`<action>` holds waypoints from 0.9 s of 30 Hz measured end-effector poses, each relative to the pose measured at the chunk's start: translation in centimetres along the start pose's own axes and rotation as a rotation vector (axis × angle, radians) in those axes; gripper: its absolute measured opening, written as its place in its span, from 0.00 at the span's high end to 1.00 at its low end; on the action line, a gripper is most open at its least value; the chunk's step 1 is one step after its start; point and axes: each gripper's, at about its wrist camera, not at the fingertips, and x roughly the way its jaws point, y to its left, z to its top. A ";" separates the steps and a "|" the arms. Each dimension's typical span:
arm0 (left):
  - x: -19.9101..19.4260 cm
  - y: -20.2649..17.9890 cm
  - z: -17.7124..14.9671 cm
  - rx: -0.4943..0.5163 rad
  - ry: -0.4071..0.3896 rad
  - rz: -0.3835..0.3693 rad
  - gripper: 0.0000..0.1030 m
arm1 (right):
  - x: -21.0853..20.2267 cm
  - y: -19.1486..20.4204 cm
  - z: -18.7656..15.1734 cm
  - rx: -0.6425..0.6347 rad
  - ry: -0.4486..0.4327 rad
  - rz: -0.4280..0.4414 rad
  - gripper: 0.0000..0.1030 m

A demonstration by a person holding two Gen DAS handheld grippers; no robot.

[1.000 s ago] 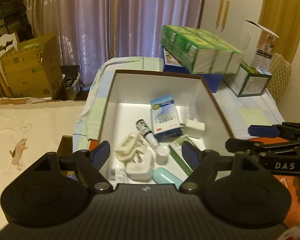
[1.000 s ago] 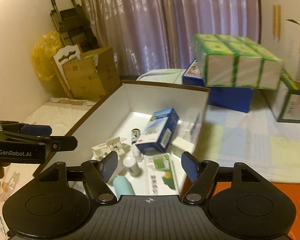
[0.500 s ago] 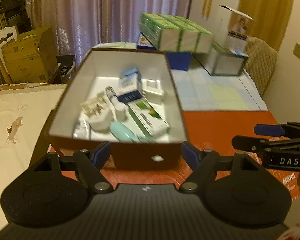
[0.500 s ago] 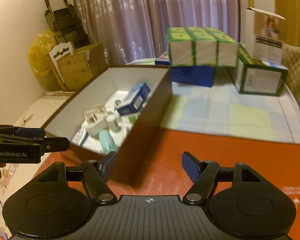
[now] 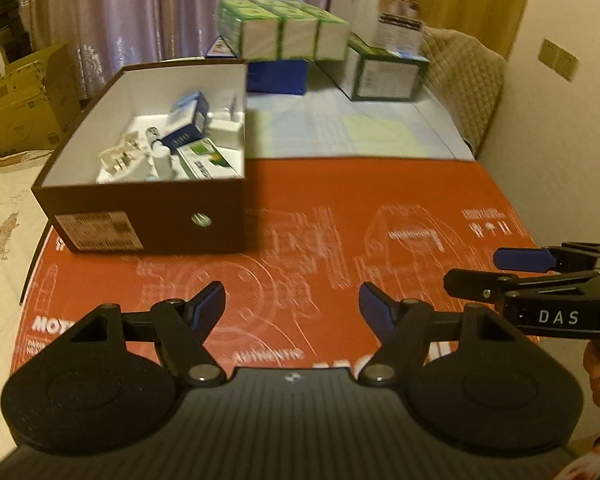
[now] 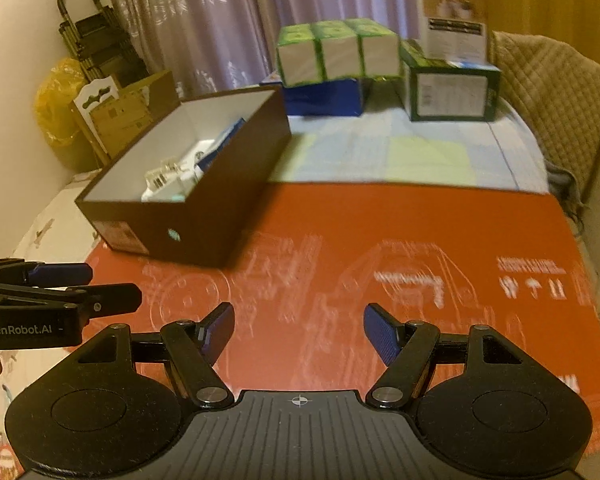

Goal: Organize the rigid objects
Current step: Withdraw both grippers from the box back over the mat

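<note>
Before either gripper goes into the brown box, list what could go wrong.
1. The small items lie heaped and overlapping in the brown box, so a grab may catch two or tip the blue carton.
2. The box's tall walls could block the open left gripper.
3. The right gripper, also empty, hangs close beside it; both reaching together may collide.

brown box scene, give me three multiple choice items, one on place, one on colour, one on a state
1. Where does the brown box stand?
A. on the red mat
B. on the chair
C. on the floor

2. What colour are the left gripper pads?
A. yellow
B. blue
C. white

3. What is between the right gripper pads?
A. a bottle
B. a green carton
C. nothing

Answers: 1 A, its base sits on the mat's far left corner; 2 B, both pads show blue; 3 C, only bare mat shows between them.
</note>
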 end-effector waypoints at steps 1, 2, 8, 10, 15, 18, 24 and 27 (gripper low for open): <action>-0.3 -0.6 -0.4 0.006 0.001 -0.003 0.31 | -0.6 -0.2 -0.6 0.002 0.001 -0.002 0.33; -0.5 -1.1 -0.9 0.010 0.003 -0.007 0.31 | -1.1 -0.4 -1.1 0.006 0.002 -0.005 0.33; -1.7 -3.4 -3.0 0.026 0.011 -0.014 0.31 | -3.8 -1.5 -3.7 0.025 0.004 -0.026 0.33; -2.0 -3.9 -3.6 0.029 0.012 -0.008 0.31 | -4.5 -1.7 -4.4 0.032 0.004 -0.030 0.33; -2.6 -4.6 -4.7 0.028 0.015 -0.009 0.31 | -5.9 -1.9 -5.9 0.044 0.007 -0.036 0.33; -2.9 -5.0 -5.3 0.030 0.015 -0.012 0.31 | -6.5 -2.0 -6.6 0.049 0.006 -0.043 0.33; -3.4 -5.5 -5.8 0.027 0.008 -0.012 0.31 | -7.1 -2.2 -7.3 0.059 0.012 -0.049 0.33; -3.6 -5.7 -6.0 0.024 0.004 -0.010 0.31 | -7.3 -2.2 -7.5 0.056 0.010 -0.048 0.33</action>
